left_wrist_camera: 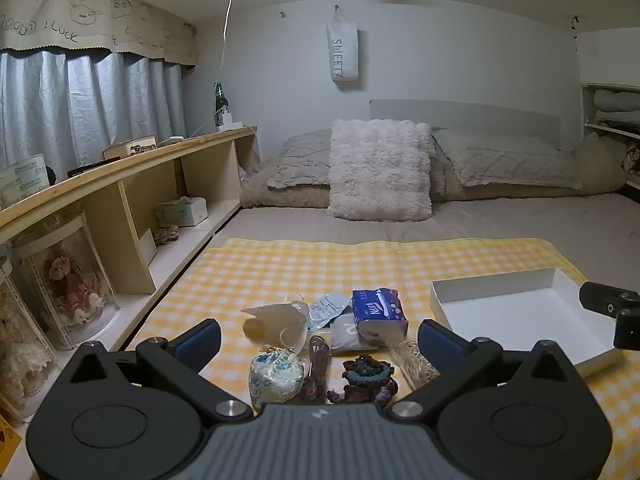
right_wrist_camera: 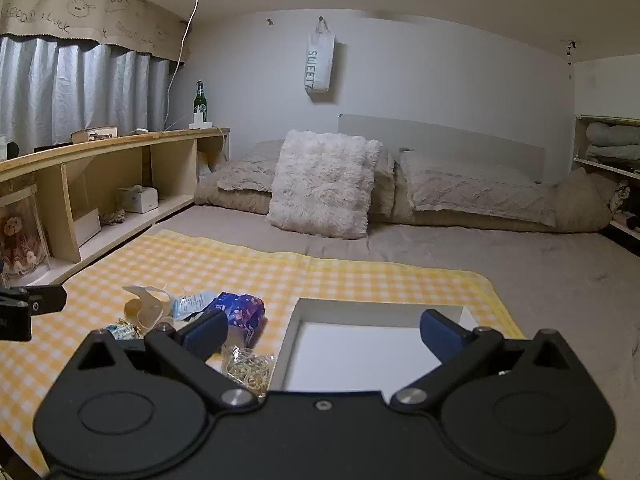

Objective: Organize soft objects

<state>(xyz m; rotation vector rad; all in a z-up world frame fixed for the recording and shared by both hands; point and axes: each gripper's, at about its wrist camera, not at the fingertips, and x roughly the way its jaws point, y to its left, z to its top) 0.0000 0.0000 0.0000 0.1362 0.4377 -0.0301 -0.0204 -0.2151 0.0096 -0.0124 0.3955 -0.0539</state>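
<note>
A pile of small soft things lies on the yellow checked cloth [left_wrist_camera: 280,276]: a white face mask [left_wrist_camera: 276,322], a blue tissue pack [left_wrist_camera: 378,308], a pale blue scrunchie [left_wrist_camera: 276,376], a dark crocheted scrunchie [left_wrist_camera: 368,376] and a bag of rubber bands [left_wrist_camera: 412,360]. My left gripper [left_wrist_camera: 319,342] is open and empty, just above the pile. A white shallow box [left_wrist_camera: 520,316] lies to the right. My right gripper [right_wrist_camera: 322,334] is open and empty over the box's near left edge [right_wrist_camera: 294,328]; the tissue pack [right_wrist_camera: 240,314] and the rubber bands [right_wrist_camera: 248,370] lie to its left.
A fluffy white cushion [left_wrist_camera: 378,168] and beige pillows [left_wrist_camera: 508,160] lie at the bed's head. A wooden shelf unit [left_wrist_camera: 120,196] runs along the left with boxed dolls [left_wrist_camera: 68,276] and a tissue box [left_wrist_camera: 182,210]. Grey bedsheet [right_wrist_camera: 560,272] surrounds the cloth.
</note>
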